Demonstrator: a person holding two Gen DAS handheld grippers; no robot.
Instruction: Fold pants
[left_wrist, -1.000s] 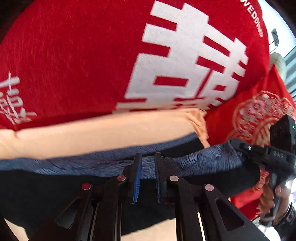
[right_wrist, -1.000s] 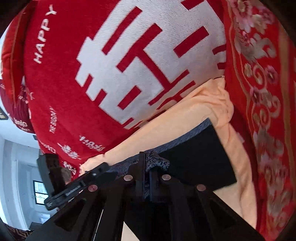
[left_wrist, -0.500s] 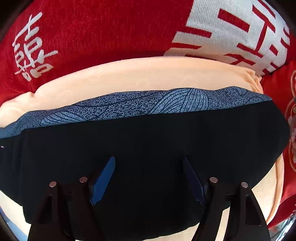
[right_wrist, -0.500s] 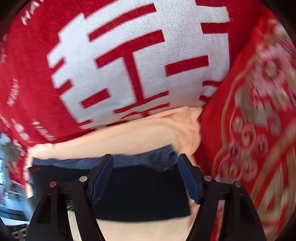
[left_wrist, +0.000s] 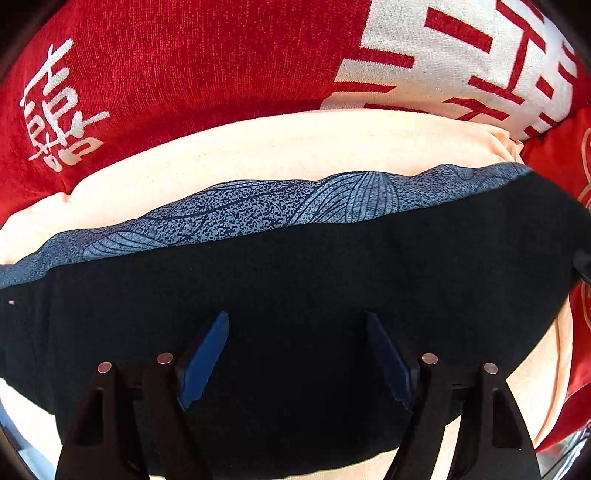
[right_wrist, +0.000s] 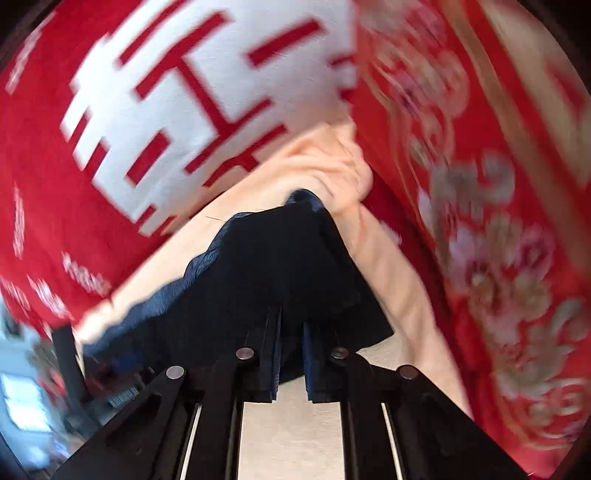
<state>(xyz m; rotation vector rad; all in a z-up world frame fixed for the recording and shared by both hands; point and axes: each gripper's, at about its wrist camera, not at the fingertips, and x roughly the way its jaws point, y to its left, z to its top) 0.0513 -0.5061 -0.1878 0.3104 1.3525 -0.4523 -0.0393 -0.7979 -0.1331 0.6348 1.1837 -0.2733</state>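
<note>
The folded black pants (left_wrist: 295, 280) lie flat on a peach cloth (left_wrist: 280, 151), with a blue patterned band (left_wrist: 280, 206) along their far edge. My left gripper (left_wrist: 295, 354) hovers over the near part of the pants, jaws wide open and empty. In the right wrist view the pants (right_wrist: 288, 266) run from the centre down to the left. My right gripper (right_wrist: 291, 354) sits at their near right corner with the jaws nearly together and a narrow gap; whether cloth is pinched is not clear. That view is motion-blurred.
A red cushion with large white characters (left_wrist: 184, 70) stands behind the pants and also shows in the right wrist view (right_wrist: 177, 110). A red floral embroidered cushion (right_wrist: 491, 221) stands on the right. The peach cloth bunches up at the far right corner (right_wrist: 332, 166).
Both grippers let go of the pants' patterned edge and opened. The left drew back and stays open. The right has since closed almost fully at the pants' near right corner.
</note>
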